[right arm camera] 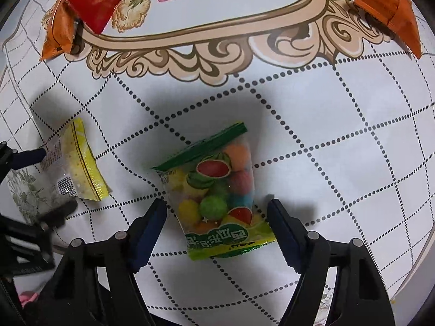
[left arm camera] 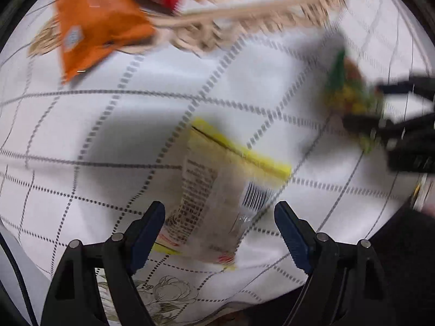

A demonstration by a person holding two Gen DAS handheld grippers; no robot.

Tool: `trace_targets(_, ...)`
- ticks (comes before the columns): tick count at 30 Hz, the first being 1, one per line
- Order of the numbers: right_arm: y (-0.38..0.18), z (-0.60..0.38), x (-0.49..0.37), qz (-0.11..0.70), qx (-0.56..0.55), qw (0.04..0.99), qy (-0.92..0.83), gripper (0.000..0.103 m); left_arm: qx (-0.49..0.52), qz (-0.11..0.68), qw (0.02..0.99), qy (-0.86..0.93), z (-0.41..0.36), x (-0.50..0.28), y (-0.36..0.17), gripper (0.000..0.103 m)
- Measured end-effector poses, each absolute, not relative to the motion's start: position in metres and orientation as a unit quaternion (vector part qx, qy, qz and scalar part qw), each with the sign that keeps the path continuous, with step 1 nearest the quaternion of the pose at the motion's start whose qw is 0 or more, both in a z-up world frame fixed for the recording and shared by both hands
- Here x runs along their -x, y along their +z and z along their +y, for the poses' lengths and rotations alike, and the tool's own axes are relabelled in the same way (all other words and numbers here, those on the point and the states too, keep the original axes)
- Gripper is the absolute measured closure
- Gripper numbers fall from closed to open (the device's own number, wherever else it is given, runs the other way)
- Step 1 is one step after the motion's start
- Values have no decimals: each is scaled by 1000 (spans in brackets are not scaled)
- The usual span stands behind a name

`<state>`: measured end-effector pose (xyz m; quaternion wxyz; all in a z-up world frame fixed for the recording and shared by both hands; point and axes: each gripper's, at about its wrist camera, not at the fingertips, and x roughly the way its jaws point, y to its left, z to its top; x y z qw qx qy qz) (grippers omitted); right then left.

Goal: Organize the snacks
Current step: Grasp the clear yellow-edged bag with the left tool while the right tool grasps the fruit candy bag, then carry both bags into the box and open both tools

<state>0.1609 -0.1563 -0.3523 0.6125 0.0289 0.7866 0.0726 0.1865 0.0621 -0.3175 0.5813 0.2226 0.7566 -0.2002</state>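
Both hand-held grippers point down at snack packets lying flat on the tabletop [right arm camera: 339, 135], each with jaws spread and nothing pinched. The right hand-held gripper [right arm camera: 217, 214] straddles the candy bag [right arm camera: 217, 198], whose lower half lies between the pads without visibly touching them; the left hand-held gripper [left arm camera: 220, 217] stands over the yellow packet [left arm camera: 217, 190] in the same way. To do the pick well, each should probably sink until the pads reach the tabletop beside the film, then close across the packet's narrow width, so the thin wrapper bunches up rather than slipping out. The candy bag lies at a slant to the jaws, so a small twist would square the grip. More snacks, an orange packet [right arm camera: 391, 8] and a red packet [right arm camera: 100, 2], lie near the far edge, well apart. The left view is blurred, so the yellow packet's print is unreadable, and no bin or goal spot shows.
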Motion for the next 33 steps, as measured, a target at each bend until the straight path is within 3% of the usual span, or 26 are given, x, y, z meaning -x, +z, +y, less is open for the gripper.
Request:
trace_targets(2,-353,-154,-160,787,-20,612,74,25,-249,751,582,-186,59,-184,-323,21)
trace_targets(3,-352,-148,-173,787,-14,612,74,26,-253,747,589,-174,59,-185,-324,29)
trace_targets(4,-351,-146,-175,785,-11,615,74,34,-245,745,600,-159,59,-185,-325,45)
trace_targets(5,-351,-144,-175,781,-4,620,71,43,-221,749,607,-146,64,-189,-324,51)
trace_targets(7,-350,-142,-179,773,-10,631,66,47,-147,757,626,-111,75,-204,-318,55)
trace_targets(14,-340,-164,-189,748,-119,652,35,48,25,762,644,-54,97,-237,-309,55)
trace_targets(20,-349,-162,-192,760,-133,635,40,42,11,761,647,-43,92,-238,-322,53)
trace_targets(22,-351,-161,-193,760,-125,637,40,44,0,752,658,-36,61,-218,-320,58)
trace_targets(25,-353,-159,-190,751,-113,650,36,50,-15,735,677,-31,49,-212,-304,62)
trace_targets(33,-295,-169,-202,707,-157,687,58,51,4,692,719,-66,16,-224,-225,63)
